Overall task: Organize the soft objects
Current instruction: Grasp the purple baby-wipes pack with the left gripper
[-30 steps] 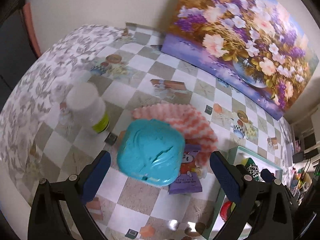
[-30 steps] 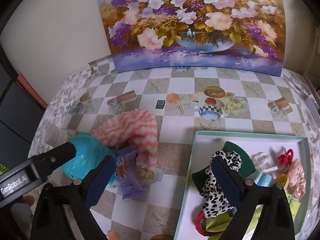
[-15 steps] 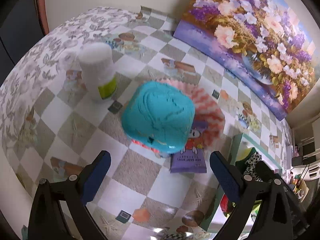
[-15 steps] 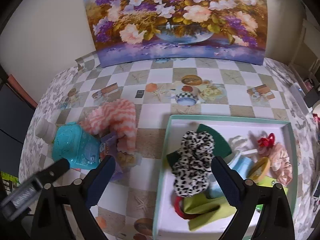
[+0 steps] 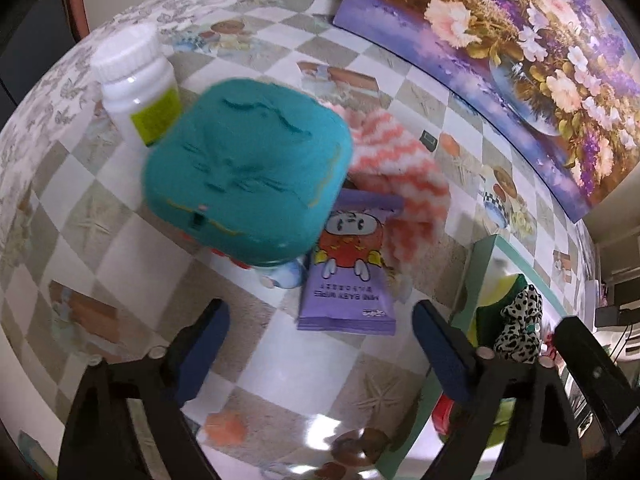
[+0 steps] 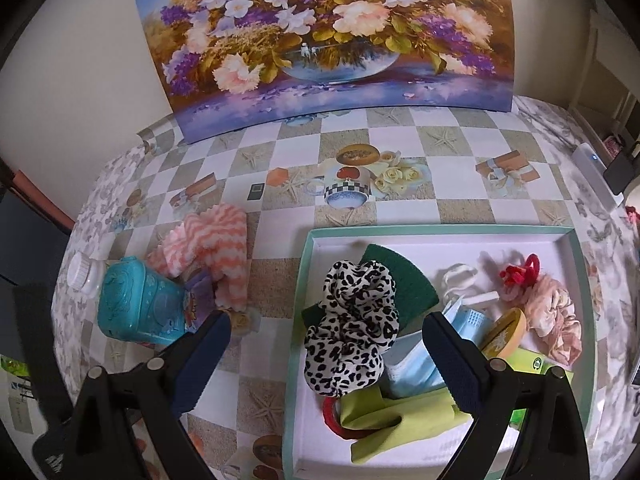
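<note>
Left gripper (image 5: 318, 344) wide apart, jaws just been narrowing, nothing between; purple wipes pack (image 5: 348, 280) at 12 o'clock, likely its target. Teal case (image 5: 244, 176) overlaps pack at 10. Right gripper (image 6: 326, 358) spread, empty, over tray (image 6: 440, 233) holding leopard scrunchie (image 6: 352, 328)

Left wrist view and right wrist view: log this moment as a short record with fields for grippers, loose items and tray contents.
left gripper: open, empty, its jaws just narrowed slightly
right gripper: open, empty, above the leopard scrunchie
loose on table: teal case, wipes pack, pink zigzag cloth, white bottle
tray: scrunchie, green cloth, blue mask, pink scrunchie
</note>
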Motion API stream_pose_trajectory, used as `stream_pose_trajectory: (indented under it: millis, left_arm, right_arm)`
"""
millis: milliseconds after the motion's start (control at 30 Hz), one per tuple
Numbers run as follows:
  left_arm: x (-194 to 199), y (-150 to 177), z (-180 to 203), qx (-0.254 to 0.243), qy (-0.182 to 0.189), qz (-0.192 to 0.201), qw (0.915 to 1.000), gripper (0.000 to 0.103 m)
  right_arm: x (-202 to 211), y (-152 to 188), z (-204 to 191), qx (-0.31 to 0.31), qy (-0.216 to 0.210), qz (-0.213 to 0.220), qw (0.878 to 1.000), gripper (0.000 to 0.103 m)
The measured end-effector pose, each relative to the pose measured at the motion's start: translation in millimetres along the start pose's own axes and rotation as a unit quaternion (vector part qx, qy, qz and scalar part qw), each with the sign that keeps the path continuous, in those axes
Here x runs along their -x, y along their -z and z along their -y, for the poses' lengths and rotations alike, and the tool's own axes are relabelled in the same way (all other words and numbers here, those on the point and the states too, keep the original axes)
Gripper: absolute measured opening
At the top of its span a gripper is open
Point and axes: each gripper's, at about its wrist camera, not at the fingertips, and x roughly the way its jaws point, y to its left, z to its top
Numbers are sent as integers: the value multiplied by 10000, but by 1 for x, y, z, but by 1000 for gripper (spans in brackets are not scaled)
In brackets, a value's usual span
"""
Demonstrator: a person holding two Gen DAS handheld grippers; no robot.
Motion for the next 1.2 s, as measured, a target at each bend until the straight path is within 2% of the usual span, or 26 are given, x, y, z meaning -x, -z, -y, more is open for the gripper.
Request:
stream_pose_trajectory:
  millis: [100, 167, 400, 433, 567, 733, 767, 1200]
  left_arm:
    - [-7, -3, 4, 29, -71, 15, 10000, 88]
    - [-13, -4, 5, 45, -123, 17, 9999, 80]
    - [-30, -4, 4, 211, -144, -34, 9997, 79]
    - [-32, -4, 4, 208, -156, -46, 9997, 77]
    - [-31, -5, 9, 98, -137, 24, 9999, 57]
    - [-31, -4, 12, 55, -100, -30, 9999, 55]
    - [-30, -3, 11, 79, -101, -44, 9999, 51]
    - [-13, 4, -4, 430, 183, -231, 9986, 47]
  right_arm:
    - [1, 0, 4, -33, -39, 7, 10000, 98]
    - [1, -1, 6, -51, -72, 14, 10000, 98]
    - [1, -3, 8, -57, -164, 26, 9998, 98]
    - [1, -3, 8, -57, -173, 26, 9998, 98]
    - [0, -4, 11, -92, -206, 21, 9997, 98]
    - [-2, -6, 13, -138, -224, 10, 9997, 98]
    - [-3, -6, 13, -139, -228, 7, 9996, 98]
    - [-2, -9, -2, 100, -393, 197, 9990, 98]
